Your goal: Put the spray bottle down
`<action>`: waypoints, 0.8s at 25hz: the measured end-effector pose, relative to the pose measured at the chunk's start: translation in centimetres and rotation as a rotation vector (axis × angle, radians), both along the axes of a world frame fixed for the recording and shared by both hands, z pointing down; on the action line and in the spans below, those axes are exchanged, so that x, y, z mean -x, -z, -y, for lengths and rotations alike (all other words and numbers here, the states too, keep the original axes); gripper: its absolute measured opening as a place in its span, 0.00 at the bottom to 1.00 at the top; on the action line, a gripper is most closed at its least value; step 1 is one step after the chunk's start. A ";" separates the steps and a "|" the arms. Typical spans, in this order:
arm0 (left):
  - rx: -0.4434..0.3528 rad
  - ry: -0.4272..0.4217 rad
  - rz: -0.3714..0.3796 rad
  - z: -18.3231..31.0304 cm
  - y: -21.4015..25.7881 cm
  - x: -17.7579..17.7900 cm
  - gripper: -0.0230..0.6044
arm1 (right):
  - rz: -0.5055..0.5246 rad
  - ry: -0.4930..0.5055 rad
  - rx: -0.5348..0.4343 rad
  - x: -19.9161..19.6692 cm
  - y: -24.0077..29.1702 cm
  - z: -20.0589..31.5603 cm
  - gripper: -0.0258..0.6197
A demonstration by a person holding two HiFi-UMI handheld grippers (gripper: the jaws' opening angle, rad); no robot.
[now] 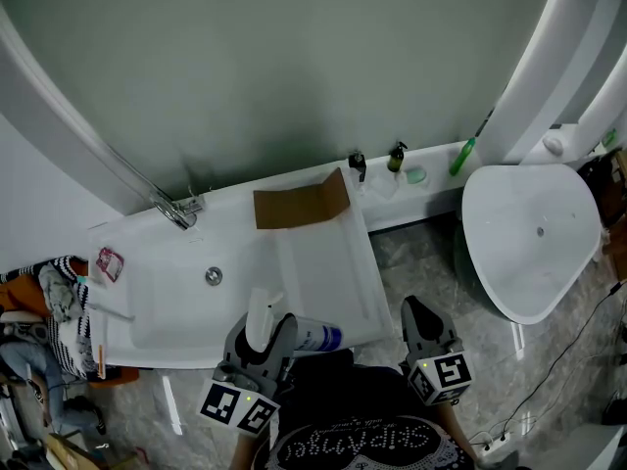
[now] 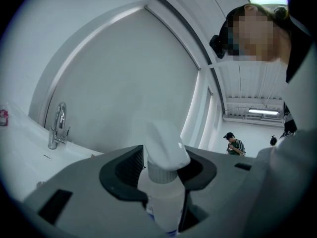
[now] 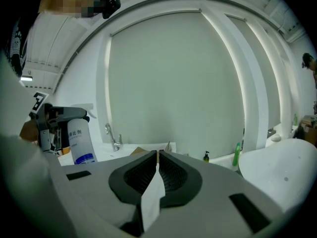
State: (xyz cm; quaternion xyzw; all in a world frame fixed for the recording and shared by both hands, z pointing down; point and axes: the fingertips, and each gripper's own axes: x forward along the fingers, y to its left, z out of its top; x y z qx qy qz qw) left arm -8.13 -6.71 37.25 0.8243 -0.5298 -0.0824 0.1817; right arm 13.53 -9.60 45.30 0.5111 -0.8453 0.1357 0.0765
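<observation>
My left gripper [image 1: 263, 333] is shut on a white spray bottle [image 1: 315, 338] with a blue band, and holds it over the front edge of the white sink counter [image 1: 147, 346]. In the left gripper view the spray bottle [image 2: 162, 192] stands upright between the dark pads, which clamp its neck and shoulder below the white trigger head. My right gripper [image 1: 421, 316] hovers to the right of the counter, over the floor. Its jaws [image 3: 157, 168] are closed on a strip of white paper [image 3: 151, 202]. The right gripper view also shows the spray bottle [image 3: 80, 140] at the left.
The sink basin [image 1: 157, 292] has a chrome faucet [image 1: 176, 209] at the back left. A brown cardboard piece [image 1: 302, 204] and a white tray [image 1: 328, 262] lie on the counter. Small bottles [image 1: 397, 157] stand along the back ledge. A white rounded fixture [image 1: 534, 233] stands to the right, and clutter [image 1: 49, 306] lies to the left.
</observation>
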 end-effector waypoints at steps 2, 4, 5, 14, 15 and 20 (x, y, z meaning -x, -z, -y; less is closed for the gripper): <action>-0.005 0.000 0.000 0.1 0.1 0.0 0.33 | 0.003 0.001 -0.006 0.0 0.1 0.1 0.09; -0.011 0.003 -0.003 0.1 0.2 0.1 0.33 | 0.005 0.002 -0.011 0.1 0.2 0.1 0.09; -0.014 0.006 -0.003 0.2 0.2 0.1 0.33 | 0.006 0.003 -0.013 0.2 0.2 0.1 0.09; -0.122 0.061 0.043 4.6 0.9 1.1 0.33 | 0.011 -0.001 -0.028 0.0 0.6 0.4 0.09; -0.137 0.060 0.060 5.3 1.0 1.0 0.33 | 0.010 -0.003 -0.030 -0.1 0.6 0.3 0.09; -0.182 0.091 0.095 8.8 0.3 0.2 0.33 | 0.004 -0.014 -0.037 -0.5 0.9 0.2 0.09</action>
